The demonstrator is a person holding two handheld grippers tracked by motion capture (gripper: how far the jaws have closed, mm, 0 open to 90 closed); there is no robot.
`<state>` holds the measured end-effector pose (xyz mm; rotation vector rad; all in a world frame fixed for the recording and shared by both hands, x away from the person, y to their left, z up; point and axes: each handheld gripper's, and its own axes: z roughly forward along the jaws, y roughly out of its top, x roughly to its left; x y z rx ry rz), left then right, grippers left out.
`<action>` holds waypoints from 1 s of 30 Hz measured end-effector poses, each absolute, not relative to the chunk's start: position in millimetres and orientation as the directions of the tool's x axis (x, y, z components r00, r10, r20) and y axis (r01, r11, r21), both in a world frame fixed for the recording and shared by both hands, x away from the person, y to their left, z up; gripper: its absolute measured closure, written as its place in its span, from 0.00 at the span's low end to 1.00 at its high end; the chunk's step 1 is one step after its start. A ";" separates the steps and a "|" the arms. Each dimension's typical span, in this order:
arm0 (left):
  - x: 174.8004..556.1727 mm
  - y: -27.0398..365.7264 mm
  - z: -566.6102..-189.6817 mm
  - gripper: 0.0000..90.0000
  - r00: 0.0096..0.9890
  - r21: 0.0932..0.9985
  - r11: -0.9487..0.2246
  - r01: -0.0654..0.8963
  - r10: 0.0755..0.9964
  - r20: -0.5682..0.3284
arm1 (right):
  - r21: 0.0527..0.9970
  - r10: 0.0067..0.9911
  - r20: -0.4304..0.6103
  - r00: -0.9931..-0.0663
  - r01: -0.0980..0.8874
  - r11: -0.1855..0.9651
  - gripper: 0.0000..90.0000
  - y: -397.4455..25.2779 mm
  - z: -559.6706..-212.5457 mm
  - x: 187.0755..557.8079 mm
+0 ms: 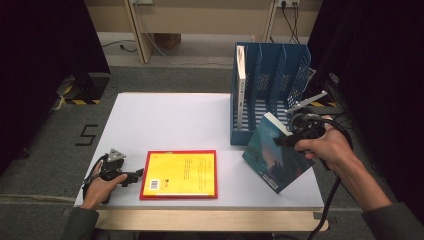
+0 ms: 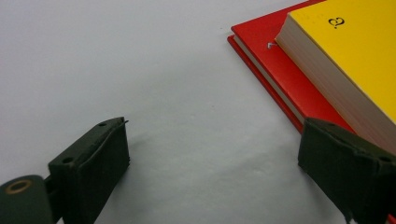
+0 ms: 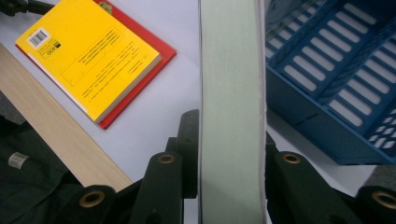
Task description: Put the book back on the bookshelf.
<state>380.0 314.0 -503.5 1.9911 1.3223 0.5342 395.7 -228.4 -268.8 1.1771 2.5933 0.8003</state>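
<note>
Teal book [image 1: 274, 152], stiff and fairly heavy, is clamped at its page edge by the right gripper [image 1: 286, 139]; grip deep. Left gripper [image 1: 136, 175] rests apart on the tabletop [image 1: 170, 120].

Teal book [image 3: 231, 107] cover hidden, edge-on

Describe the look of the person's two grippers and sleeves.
Both grippers are black. The left gripper carries a grey three-cornered plate, and its jaws are blocky with padded inner faces. The right gripper shows brass-coloured rivets and trails a black cable. Both sleeves are dark grey-green.
</note>
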 end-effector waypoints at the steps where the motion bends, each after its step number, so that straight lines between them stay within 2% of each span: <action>1: 380.0 314.0 -503.5 0.09 0.400 0.728 -0.254 0.637 0.916 -0.031 | 0.556 0.747 0.049 -0.663 0.640 0.531 0.81 -231.7 -265.6 394.3; 6: 380.4 312.8 -503.7 0.08 0.397 0.727 -0.252 0.638 0.917 -0.030 | 0.540 0.746 0.049 -0.664 0.646 0.539 0.81 -238.6 -268.0 389.3; 15: 379.9 313.7 -503.9 0.08 0.404 0.729 -0.258 0.635 0.914 -0.029 | 0.464 0.724 0.010 -0.689 0.645 0.607 0.81 -211.9 -271.5 401.7; 30: 379.8 313.3 -504.1 0.08 0.403 0.729 -0.257 0.634 0.915 -0.028 | 0.395 0.722 0.006 -0.691 0.666 0.634 0.80 -207.4 -279.3 406.4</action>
